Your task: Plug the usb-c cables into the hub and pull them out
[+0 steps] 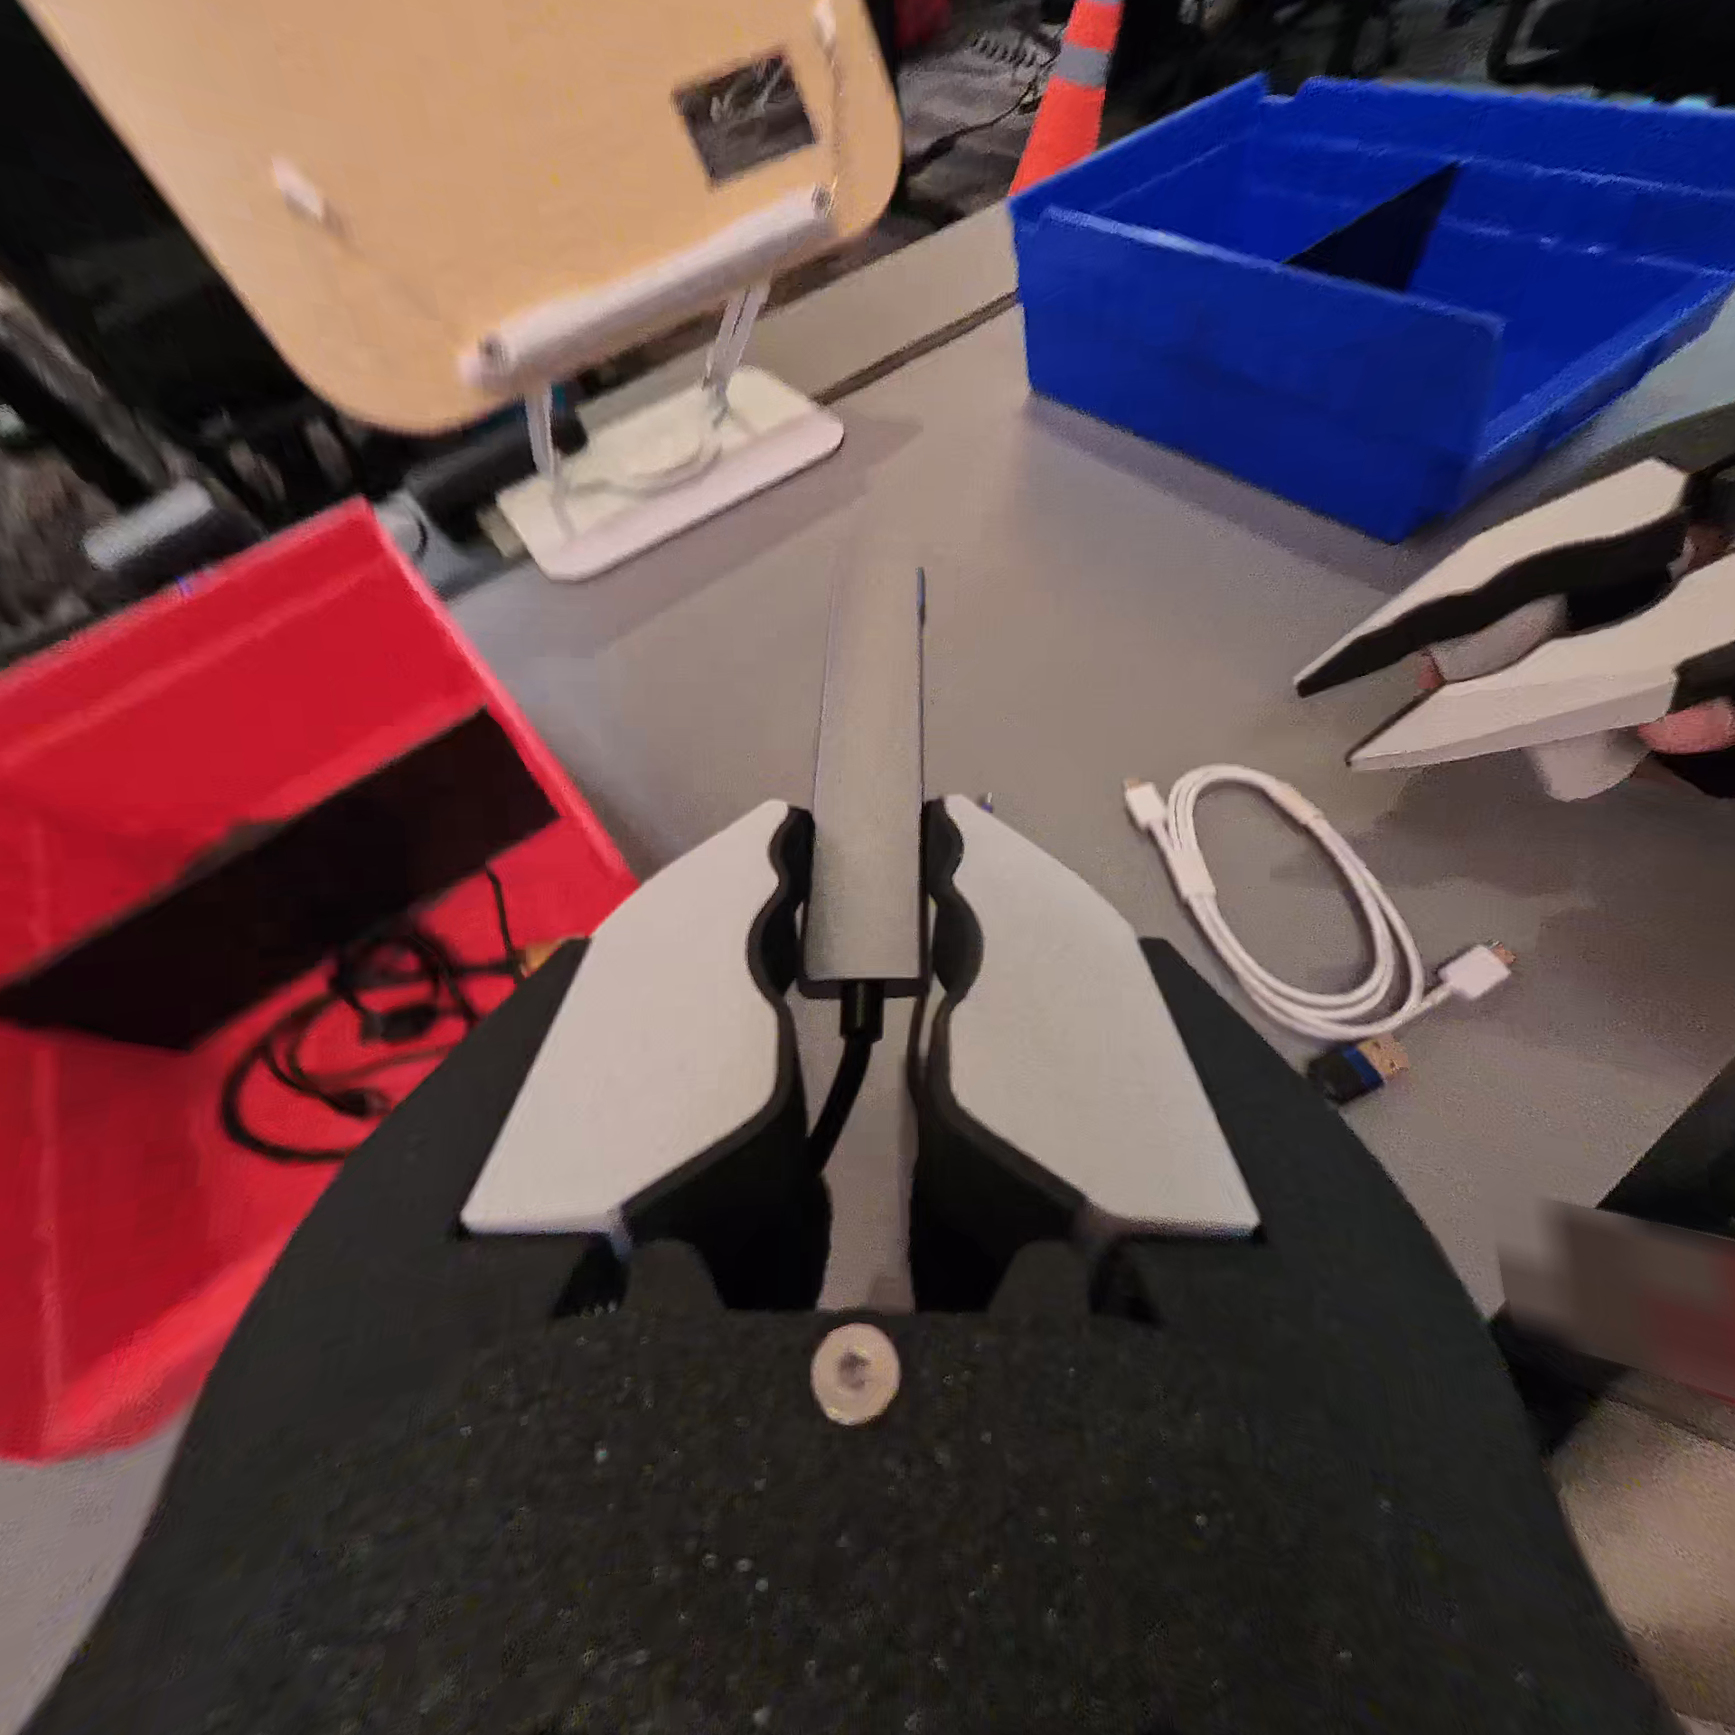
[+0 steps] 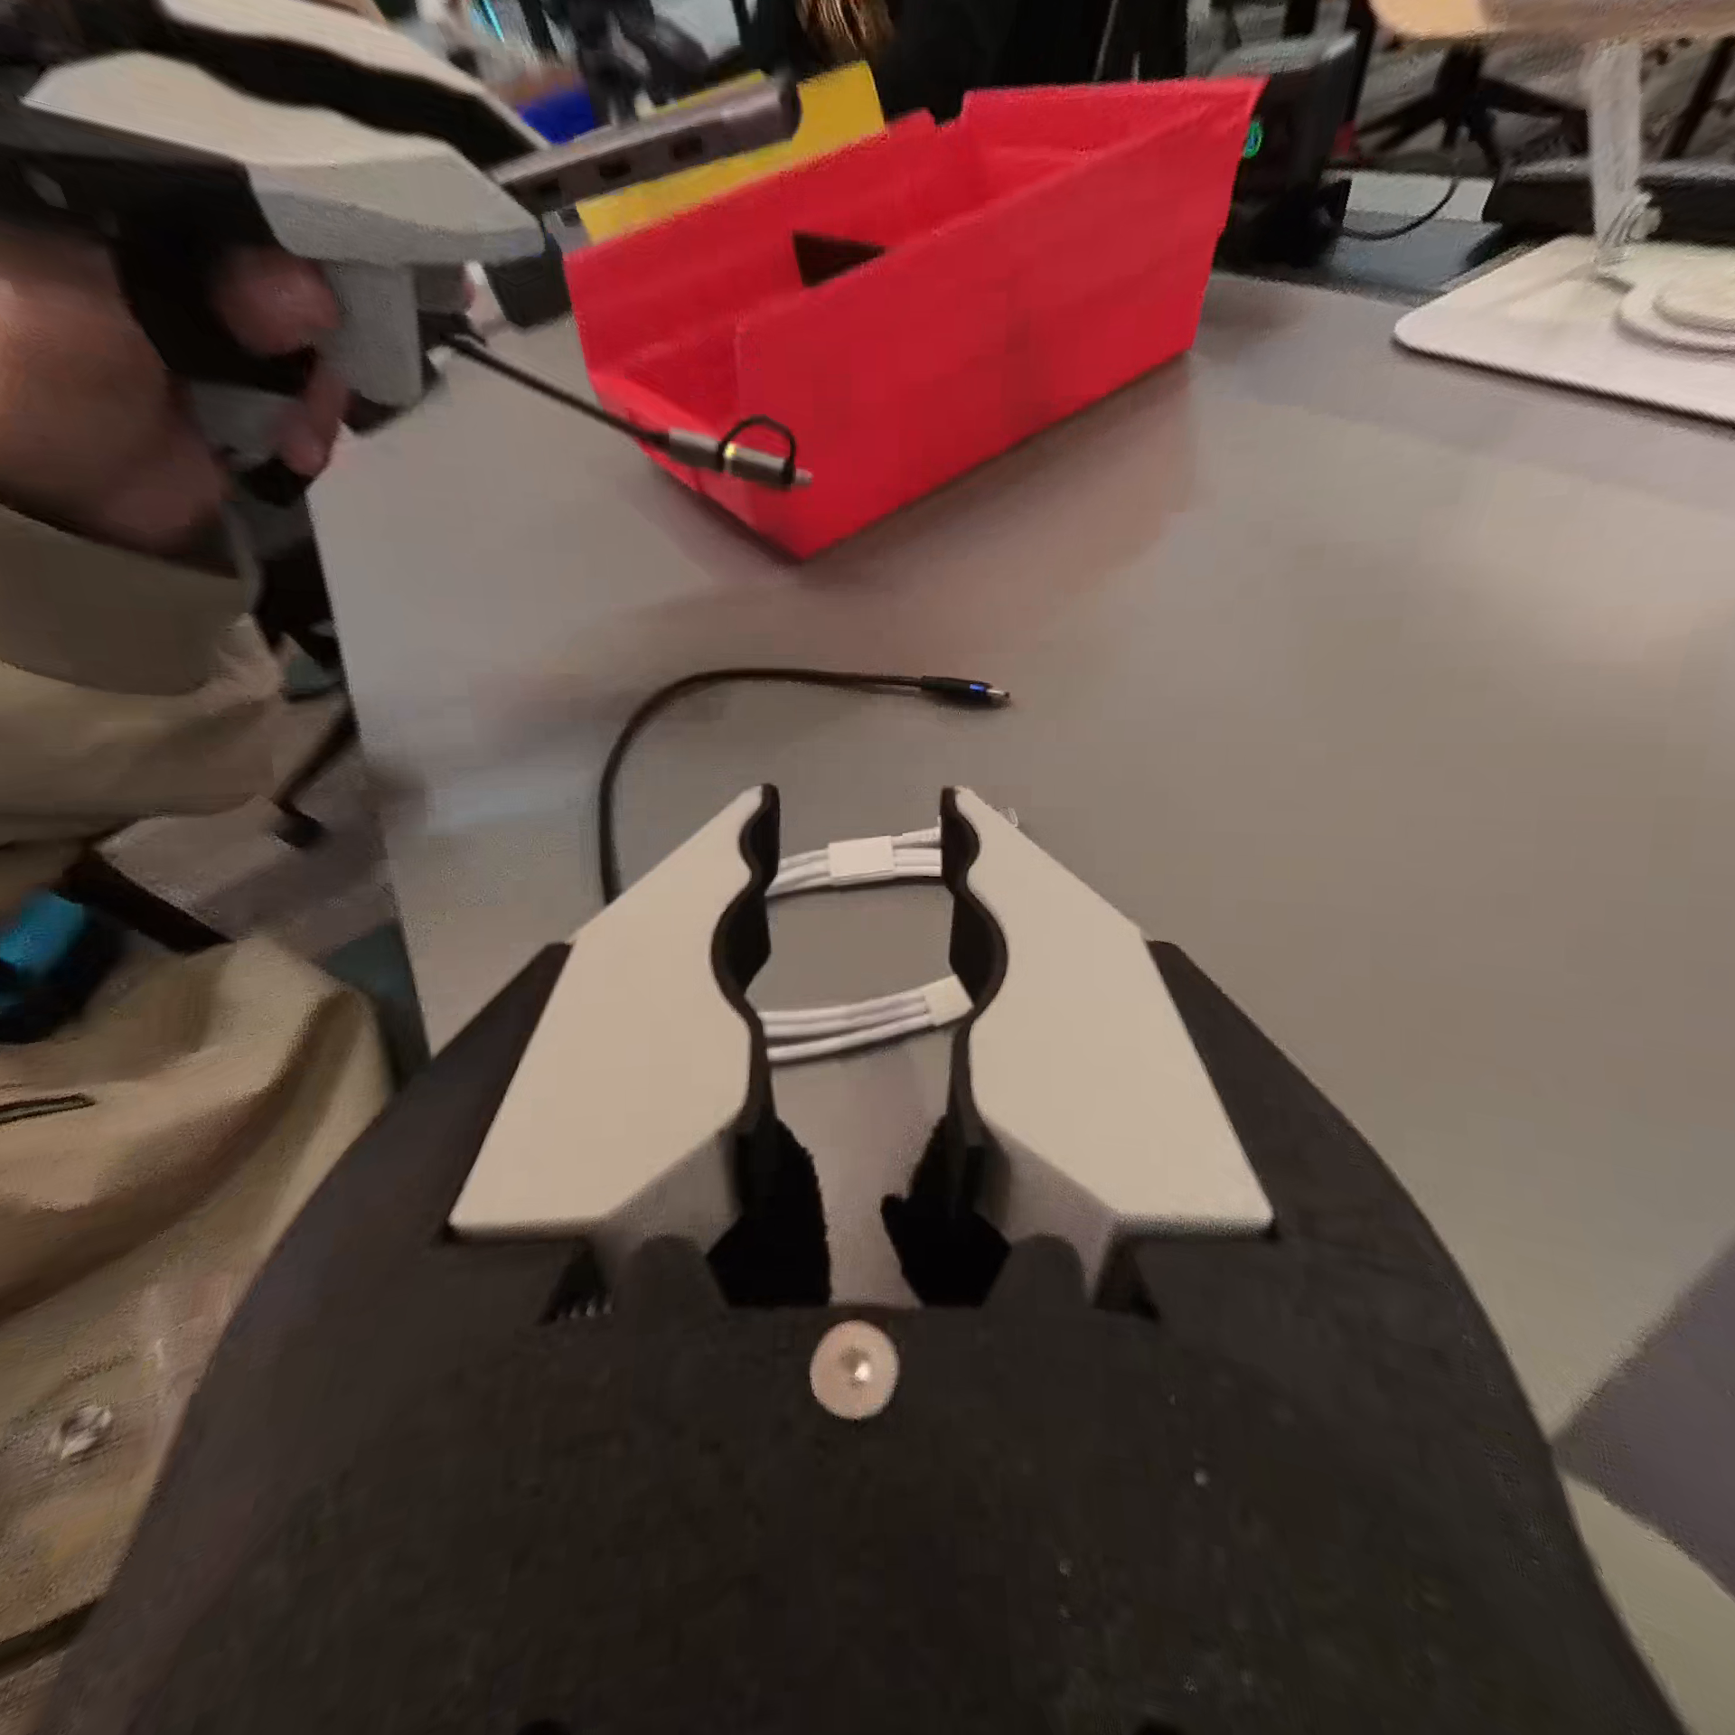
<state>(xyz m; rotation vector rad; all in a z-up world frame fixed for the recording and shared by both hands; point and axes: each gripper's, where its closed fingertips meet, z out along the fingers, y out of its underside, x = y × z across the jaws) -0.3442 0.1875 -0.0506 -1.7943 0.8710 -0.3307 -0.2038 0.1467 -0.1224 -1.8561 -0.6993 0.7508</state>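
Hub (image 1: 868,798): in the left wrist view we're clamping it in the left gripper (image 1: 868,817), jaws closed on its sides, long axis running straight out ahead, its black pigtail (image 1: 840,1080) trailing back between the fingers. The coiled white cable (image 1: 1300,920) is lying on the table (image 1: 1080,610) to our right; the right gripper (image 1: 1333,713) is hovering beyond it, much nearer than we are.

In the right wrist view we're holding the right gripper (image 2: 859,807) open and empty, the white cable (image 2: 859,939) sitting directly under and between the fingers. The black cable (image 2: 807,681) is lying just ahead, plug pointing right. The hub (image 2: 648,150) is up at far left in the left gripper (image 2: 526,188), ports seemingly facing us. We're likely picking white first.
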